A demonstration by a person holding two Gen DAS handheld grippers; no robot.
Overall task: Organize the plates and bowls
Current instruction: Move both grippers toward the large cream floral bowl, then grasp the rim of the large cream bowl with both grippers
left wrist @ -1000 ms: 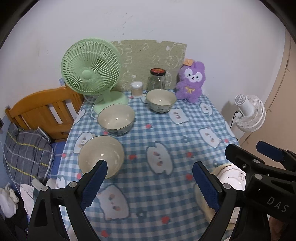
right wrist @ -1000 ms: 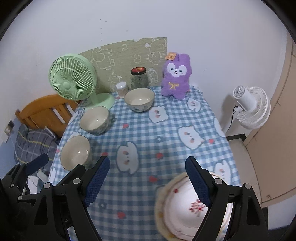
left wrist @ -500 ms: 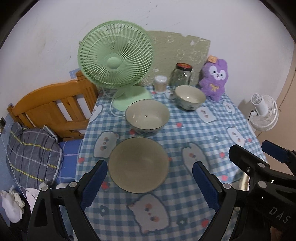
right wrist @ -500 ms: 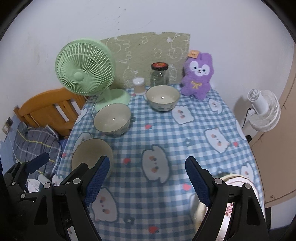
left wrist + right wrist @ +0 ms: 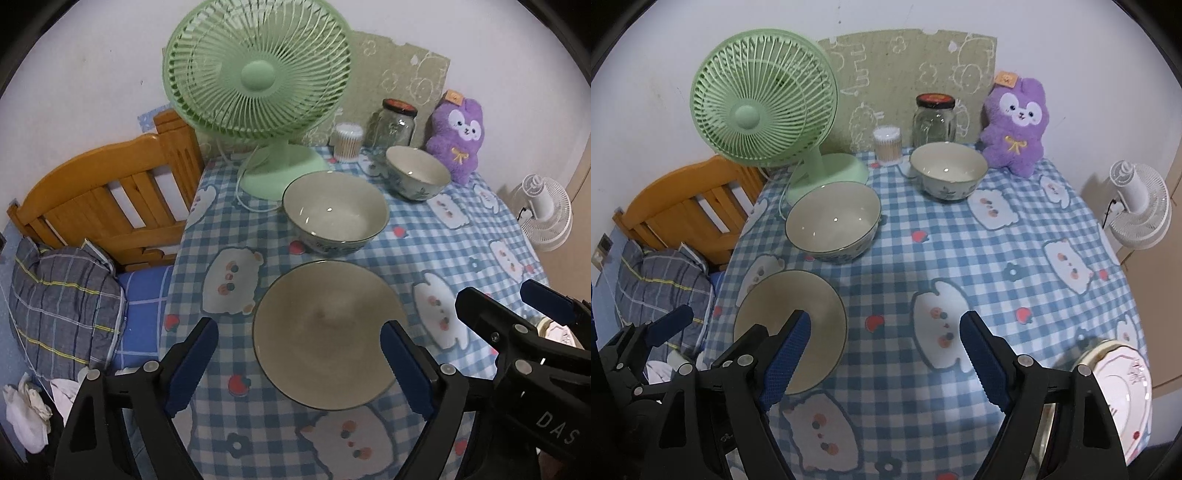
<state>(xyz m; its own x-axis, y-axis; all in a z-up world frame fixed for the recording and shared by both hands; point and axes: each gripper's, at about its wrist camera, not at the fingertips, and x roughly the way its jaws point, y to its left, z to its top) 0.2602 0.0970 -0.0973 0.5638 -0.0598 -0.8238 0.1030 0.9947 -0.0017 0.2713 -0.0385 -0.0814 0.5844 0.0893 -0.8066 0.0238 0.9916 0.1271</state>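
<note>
Bowls [image 5: 327, 334] sit unstacked in a line toward 12 o'clock, plates [image 5: 1115, 380] at 4 o'clock; nothing sorted yet. Left gripper [image 5: 297, 360] closing, near bowl between its jaws, untouched. Right gripper [image 5: 884, 354] closing, empty.

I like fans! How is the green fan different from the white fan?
The green fan stands on the table and looks big; the white fan stands lower, beside the table, and looks small. The green fan faces us; the white fan is turned sideways. Both have round wire cages.
</note>
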